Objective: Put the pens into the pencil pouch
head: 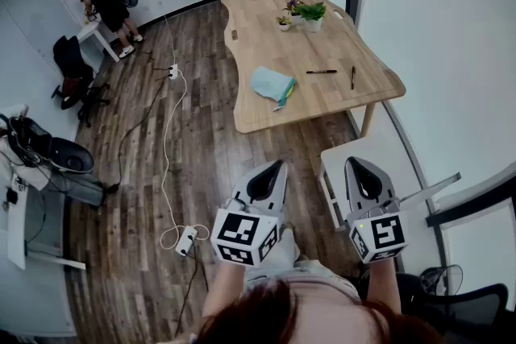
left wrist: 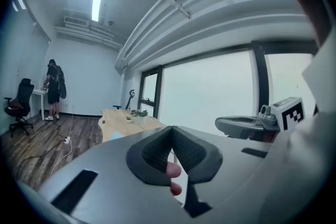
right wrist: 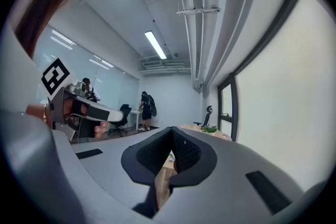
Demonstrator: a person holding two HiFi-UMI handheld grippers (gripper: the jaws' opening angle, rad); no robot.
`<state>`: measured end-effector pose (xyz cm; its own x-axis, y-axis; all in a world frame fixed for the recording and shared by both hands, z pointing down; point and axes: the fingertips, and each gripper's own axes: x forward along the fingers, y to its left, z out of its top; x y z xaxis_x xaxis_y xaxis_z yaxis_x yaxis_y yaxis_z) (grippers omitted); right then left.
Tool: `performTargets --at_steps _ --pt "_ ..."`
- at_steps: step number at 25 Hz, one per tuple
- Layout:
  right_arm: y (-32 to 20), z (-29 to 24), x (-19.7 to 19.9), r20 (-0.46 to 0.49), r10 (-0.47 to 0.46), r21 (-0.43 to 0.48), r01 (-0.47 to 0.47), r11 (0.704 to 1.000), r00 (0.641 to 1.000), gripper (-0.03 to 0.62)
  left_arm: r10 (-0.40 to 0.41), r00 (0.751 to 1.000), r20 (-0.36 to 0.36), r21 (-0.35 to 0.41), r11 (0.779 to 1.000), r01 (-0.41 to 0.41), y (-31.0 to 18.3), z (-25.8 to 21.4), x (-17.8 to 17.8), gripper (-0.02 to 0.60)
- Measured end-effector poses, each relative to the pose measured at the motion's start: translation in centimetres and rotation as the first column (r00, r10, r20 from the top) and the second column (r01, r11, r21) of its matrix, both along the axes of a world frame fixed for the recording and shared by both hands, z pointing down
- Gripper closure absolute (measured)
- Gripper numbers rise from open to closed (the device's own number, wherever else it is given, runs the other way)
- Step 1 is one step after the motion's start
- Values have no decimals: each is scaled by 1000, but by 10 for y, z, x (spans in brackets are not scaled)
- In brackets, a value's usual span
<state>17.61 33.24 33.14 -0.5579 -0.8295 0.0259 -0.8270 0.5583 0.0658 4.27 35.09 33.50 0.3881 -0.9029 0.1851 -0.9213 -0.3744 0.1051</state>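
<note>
Far ahead on a light wooden table (head: 266, 36) lie a light blue pencil pouch (head: 272, 84) and two dark pens, one (head: 321, 72) lying crosswise and one (head: 352, 76) pointing away. My left gripper (head: 279, 165) and right gripper (head: 352, 162) hang side by side over the floor, well short of the table, both shut and empty. In the left gripper view the jaws (left wrist: 171, 129) meet at the tip; in the right gripper view the jaws (right wrist: 172, 131) are also pressed together, with the table (right wrist: 165, 168) seen past them.
Small potted plants (head: 305, 13) stand at the table's far end. A white stool or side table (head: 355, 153) sits under my right gripper. Cables and a power strip (head: 186, 238) trail over the wooden floor. A person (head: 103, 0) stands at a desk far left, near office chairs.
</note>
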Motion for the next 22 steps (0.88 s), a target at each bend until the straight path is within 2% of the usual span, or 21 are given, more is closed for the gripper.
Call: performTargets --at_steps 9,15,22 --pt "13 -4 16 39 -16 19 15 1000 999 594 -8 1000 -2 -10 1000 8 10 -2 19 579" --pt "-1 -2 15 37 -21 21 20 1000 999 594 6 1000 1 -5 1000 -6 -5 -3 24 578" --pt "-32 4 9 9 17 31 -17 999 1000 594 20 1000 4 -8 1000 -20 -37 4 16 578"
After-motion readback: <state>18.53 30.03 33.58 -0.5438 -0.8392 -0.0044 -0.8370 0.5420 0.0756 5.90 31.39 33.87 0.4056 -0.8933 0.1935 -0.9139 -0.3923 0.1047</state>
